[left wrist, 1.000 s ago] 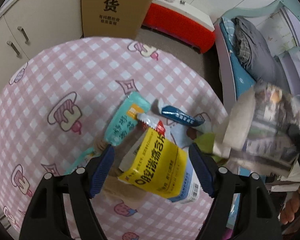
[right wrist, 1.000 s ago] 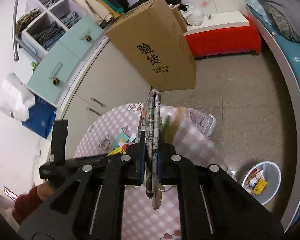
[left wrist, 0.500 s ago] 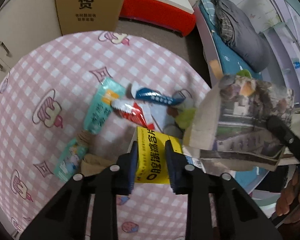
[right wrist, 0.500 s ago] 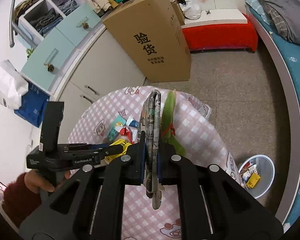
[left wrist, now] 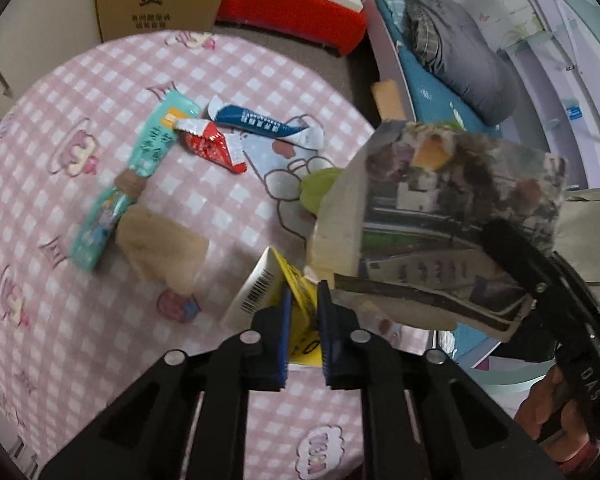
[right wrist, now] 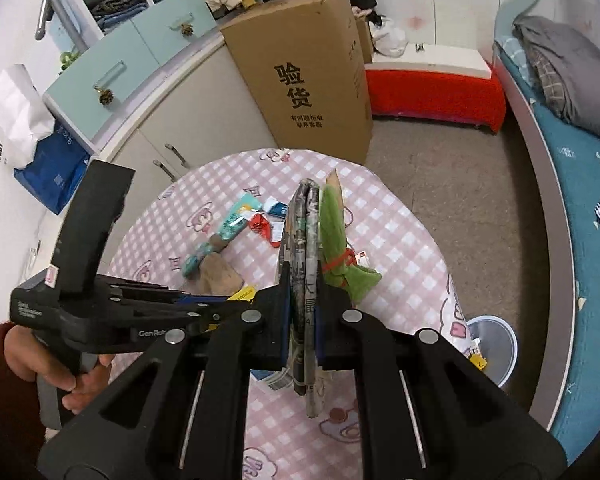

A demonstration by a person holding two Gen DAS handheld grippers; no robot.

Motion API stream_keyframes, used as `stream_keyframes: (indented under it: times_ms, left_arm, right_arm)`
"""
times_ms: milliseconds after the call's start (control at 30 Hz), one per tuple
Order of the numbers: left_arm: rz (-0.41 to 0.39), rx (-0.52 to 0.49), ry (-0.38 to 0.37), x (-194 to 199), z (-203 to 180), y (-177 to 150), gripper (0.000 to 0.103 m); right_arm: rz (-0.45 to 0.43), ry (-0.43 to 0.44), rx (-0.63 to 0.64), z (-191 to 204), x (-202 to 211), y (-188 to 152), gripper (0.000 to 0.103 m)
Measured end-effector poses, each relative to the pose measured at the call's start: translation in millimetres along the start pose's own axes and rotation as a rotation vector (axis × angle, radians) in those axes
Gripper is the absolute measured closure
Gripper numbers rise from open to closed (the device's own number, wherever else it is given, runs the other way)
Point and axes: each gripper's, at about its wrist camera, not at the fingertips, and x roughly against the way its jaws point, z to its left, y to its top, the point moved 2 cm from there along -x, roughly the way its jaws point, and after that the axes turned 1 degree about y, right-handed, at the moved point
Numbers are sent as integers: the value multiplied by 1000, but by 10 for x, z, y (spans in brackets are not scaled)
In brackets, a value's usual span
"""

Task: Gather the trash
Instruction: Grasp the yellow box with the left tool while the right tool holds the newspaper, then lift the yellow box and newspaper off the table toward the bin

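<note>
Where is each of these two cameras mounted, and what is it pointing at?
Left wrist: sits on the left hand-held gripper, looking steeply down at the pink checked table; its fingers pinch a yellow box.
Right wrist: sits on the right hand-held gripper, looking down across the table at the cardboard box; it clamps a folded newspaper; a hand shows.
Shared: table, wrappers, newspaper, cardboard box.
</note>
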Motion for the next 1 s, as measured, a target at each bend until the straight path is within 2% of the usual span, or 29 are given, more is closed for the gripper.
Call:
stream_keyframes:
  times_ms: [67,200,300,500,633,700,767,933,1000]
  left_arm:
    - [-36,-20,34,185,-51,-101,95]
    - [-89,-43,77,533,-30,-273,95]
    - [-122,-48,145,712,59,-437,95]
    - [-168,42,197,898,540,-816,95]
    - [-174,68,231,888,729,-1017,95]
    - [-170,70,226,894,777,-1105,95]
    - [-165,72,221,884,778,-1166,95]
    - [-174,64,201,875,782,-1264,95]
    - [-186,63,202,883,792,-1271,95]
  right_arm:
    - [-5,-1,20,94,82,-24,94]
    - [39,5,70,333,128,-158,94]
    - [77,22,88,541,91,-307,94]
    - [137,64,127,1023,-118,-676,91]
    - [175,67,108,1147,-232,-920,88]
    - [182,70,93,1173,-230,-997,75]
    - [179,51,97,1211,-208,-1061,53]
    - [167,1,99,1267,-180,-1137,53]
    - [146,-51,85,1275,-203,-1099,53]
